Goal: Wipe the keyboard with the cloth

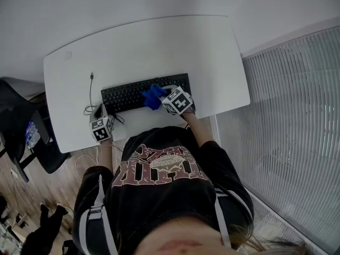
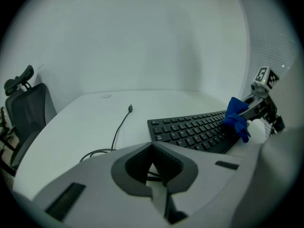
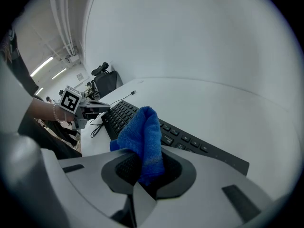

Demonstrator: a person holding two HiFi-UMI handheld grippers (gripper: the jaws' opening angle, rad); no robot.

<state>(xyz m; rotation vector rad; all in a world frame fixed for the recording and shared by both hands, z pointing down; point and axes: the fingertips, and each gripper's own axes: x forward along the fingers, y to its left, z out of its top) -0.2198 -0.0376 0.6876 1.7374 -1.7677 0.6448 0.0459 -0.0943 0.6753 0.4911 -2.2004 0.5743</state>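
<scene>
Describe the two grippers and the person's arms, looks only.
The left gripper and right gripper both have pale grey shells, and each claw has dark grey padding that forms a V notch. The left cube and right cube are white with black square markers. The person wears black sleeves and a thin bracelet on the left wrist.

White desk (image 1: 159, 41), black chair (image 2: 26, 110) (beside it).

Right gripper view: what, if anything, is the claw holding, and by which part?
The right claw pinches the blue cloth by its bunched lower end; the rest sticks out over the keyboard. The left claw holds nothing.
</scene>
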